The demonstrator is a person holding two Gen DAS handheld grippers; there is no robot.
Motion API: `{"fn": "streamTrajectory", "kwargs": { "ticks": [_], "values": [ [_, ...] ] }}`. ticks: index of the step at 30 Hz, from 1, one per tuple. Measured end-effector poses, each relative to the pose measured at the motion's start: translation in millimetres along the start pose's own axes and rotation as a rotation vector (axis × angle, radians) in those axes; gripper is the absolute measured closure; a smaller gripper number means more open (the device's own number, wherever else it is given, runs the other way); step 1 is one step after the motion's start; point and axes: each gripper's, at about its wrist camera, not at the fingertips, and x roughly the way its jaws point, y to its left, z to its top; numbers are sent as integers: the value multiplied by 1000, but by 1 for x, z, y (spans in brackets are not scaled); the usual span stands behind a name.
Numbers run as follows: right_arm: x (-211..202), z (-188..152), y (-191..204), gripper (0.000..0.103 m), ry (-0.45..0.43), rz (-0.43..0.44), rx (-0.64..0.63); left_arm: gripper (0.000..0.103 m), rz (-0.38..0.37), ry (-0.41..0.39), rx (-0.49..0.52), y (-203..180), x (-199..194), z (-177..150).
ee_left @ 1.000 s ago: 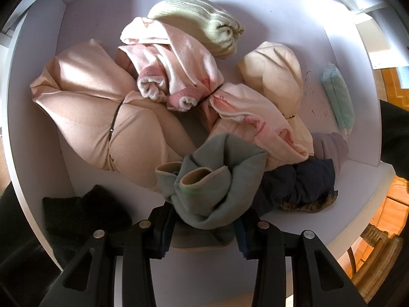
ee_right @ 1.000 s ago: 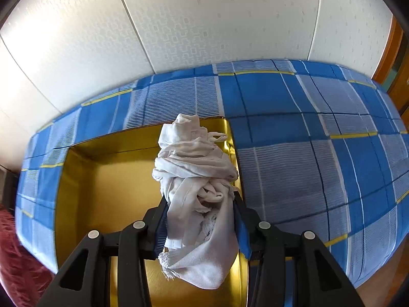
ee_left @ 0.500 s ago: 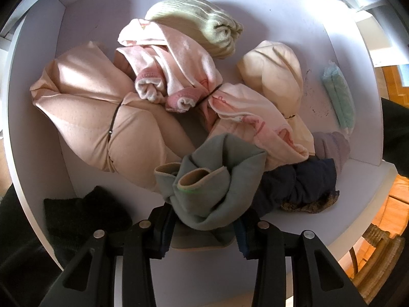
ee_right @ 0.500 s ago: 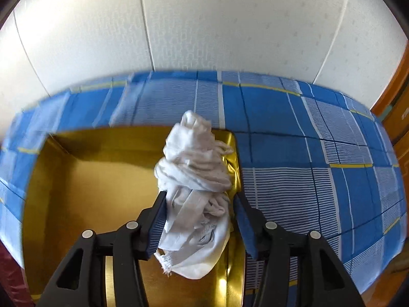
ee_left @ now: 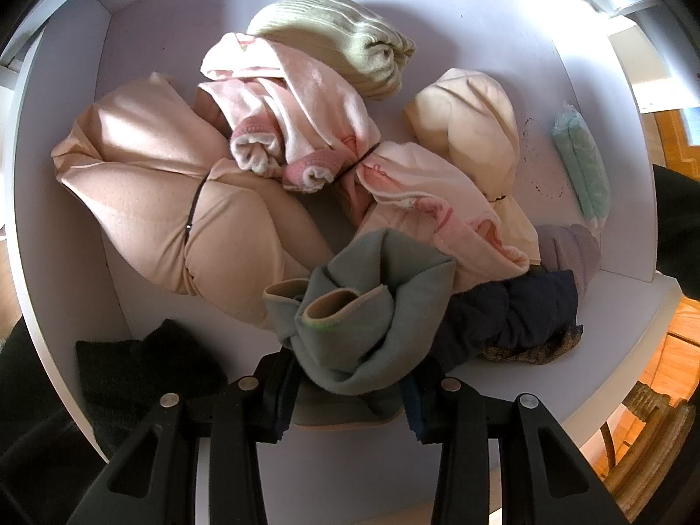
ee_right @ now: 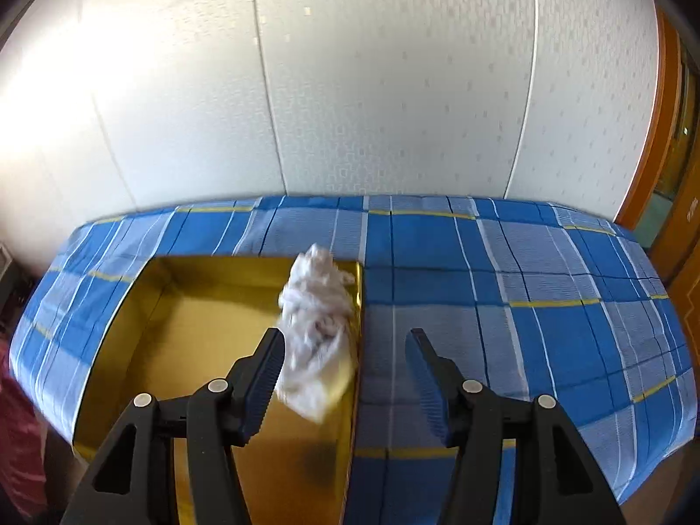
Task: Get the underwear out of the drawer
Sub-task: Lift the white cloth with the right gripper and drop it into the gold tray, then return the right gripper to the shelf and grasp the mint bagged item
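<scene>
In the left wrist view my left gripper [ee_left: 348,387] is shut on a grey-green piece of underwear [ee_left: 363,315] with a tan waistband, held over the front of the white drawer [ee_left: 65,236]. In the right wrist view my right gripper [ee_right: 345,376] is open above the right side of a gold box [ee_right: 188,328]. A bunched white piece of underwear [ee_right: 317,332], blurred, lies against the box's right wall, just beyond the left finger and free of both.
The drawer also holds a large peach garment [ee_left: 175,201], pink patterned pieces [ee_left: 297,127], a pale green roll [ee_left: 350,39], a cream piece [ee_left: 472,131], a navy bundle [ee_left: 512,315], a black item [ee_left: 140,363] and a teal packet [ee_left: 582,166]. The gold box sits on a blue plaid bedspread [ee_right: 503,306] below a white wall.
My right gripper opened and drew back upward, letting the white underwear go into the gold box. My left gripper stayed shut on the grey-green underwear with almost no movement.
</scene>
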Motion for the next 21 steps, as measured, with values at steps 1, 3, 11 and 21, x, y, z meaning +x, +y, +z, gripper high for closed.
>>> {"fn": "streamTrajectory", "kwargs": {
  "ticks": [1, 3, 11, 21],
  "values": [
    [-3, -6, -1, 45, -1, 11, -4, 62, 0, 0, 1, 0, 0, 0],
    [-14, -25, -3, 45, -2, 42, -13, 62, -2, -1, 0, 0, 0, 0],
    [-60, -110, 3, 45, -35, 146, -113, 62, -34, -11, -21, 11, 2, -3],
    [-33, -257, 15, 45, 178, 277, -163, 62, -27, -22, -11, 14, 2, -7]
  ]
}}
